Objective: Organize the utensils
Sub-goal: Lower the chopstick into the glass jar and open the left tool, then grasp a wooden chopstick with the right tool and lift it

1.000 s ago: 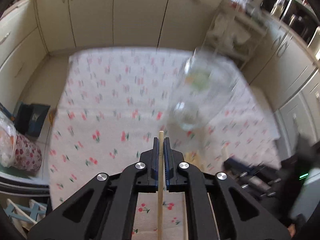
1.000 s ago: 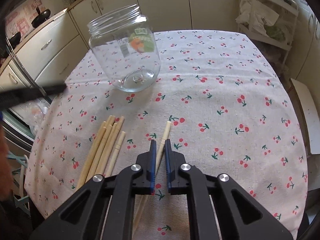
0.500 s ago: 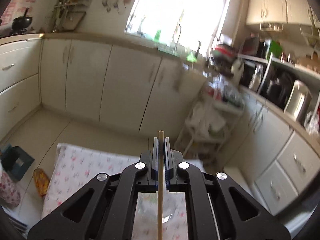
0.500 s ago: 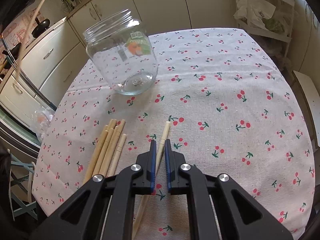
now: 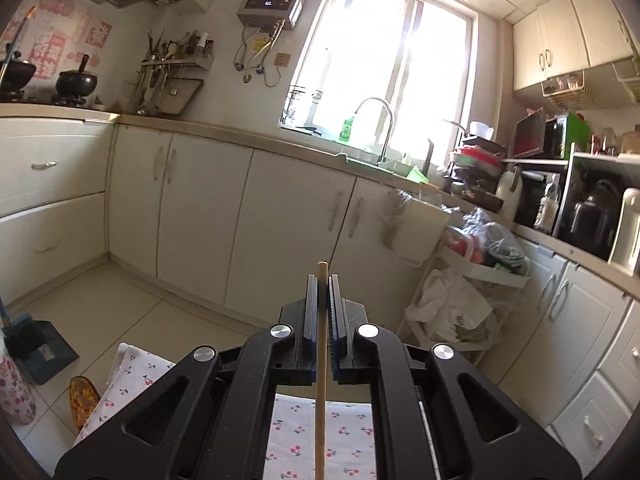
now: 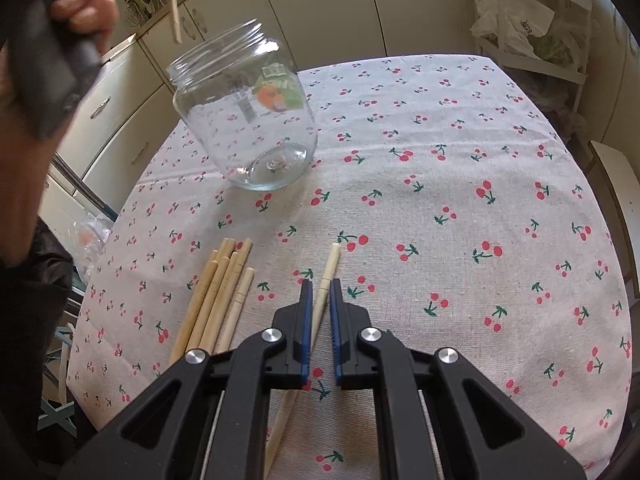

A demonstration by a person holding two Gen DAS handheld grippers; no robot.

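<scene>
Left gripper (image 5: 321, 296) pinches one chopstick (image 5: 320, 380) upright between its fingers above the empty glass jar (image 6: 244, 120); right gripper (image 6: 318, 304), slightly parted, straddles a loose chopstick (image 6: 326, 280) on the tablecloth (image 6: 460, 220), a bundle (image 6: 218, 296) waiting leftward.

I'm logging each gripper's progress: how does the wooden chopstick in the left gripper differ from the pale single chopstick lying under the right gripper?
The wooden chopstick in the left gripper is clamped between shut fingers and lifted; in the right wrist view its end hangs above the clear glass jar. The pale single chopstick lies flat on the cherry-print tablecloth, between the right gripper's open fingers, ungripped. The held one looks tanner, the lying one paler. Both are slim sticks.
</scene>
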